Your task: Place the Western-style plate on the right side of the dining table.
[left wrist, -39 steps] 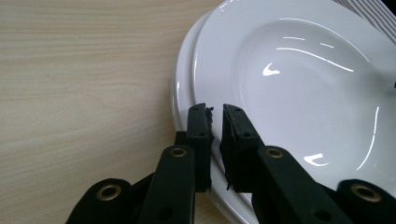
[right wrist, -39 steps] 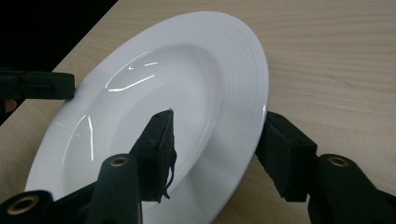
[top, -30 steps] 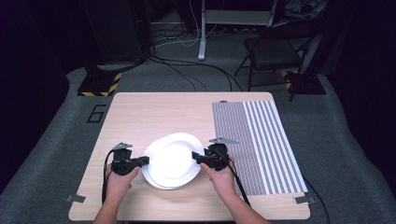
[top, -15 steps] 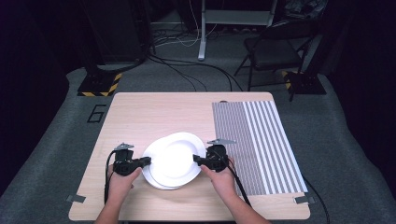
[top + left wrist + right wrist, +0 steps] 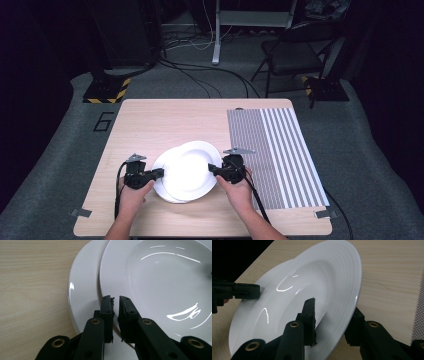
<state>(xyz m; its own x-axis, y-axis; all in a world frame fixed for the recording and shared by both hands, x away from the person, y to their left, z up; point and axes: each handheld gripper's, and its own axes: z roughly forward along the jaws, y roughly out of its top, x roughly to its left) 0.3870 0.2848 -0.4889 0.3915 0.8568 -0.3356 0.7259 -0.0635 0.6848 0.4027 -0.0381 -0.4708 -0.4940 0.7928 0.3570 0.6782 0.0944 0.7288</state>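
Two white plates lie stacked near the front middle of the wooden table (image 5: 150, 120). The upper plate (image 5: 192, 167) sits offset to the right over the lower plate (image 5: 161, 165). My left gripper (image 5: 157, 173) is shut on the upper plate's left rim, and the rim edge (image 5: 101, 277) runs in between the nearly closed jaws of the left gripper (image 5: 116, 302). My right gripper (image 5: 212, 170) is shut on the right rim. In the right gripper view the upper plate (image 5: 312, 277) tilts, with one jaw of the right gripper (image 5: 332, 322) on top of it and the other underneath.
A grey-and-white striped mat (image 5: 280, 150) covers the table's right side, just right of my right hand. Bare wood (image 5: 165, 120) stretches behind the plates. A folding chair (image 5: 295, 55) and cables lie on the floor beyond the table.
The upper plate has slid slightly right and back over the lower one, with both grippers still on its rim. The hands have hardly moved.
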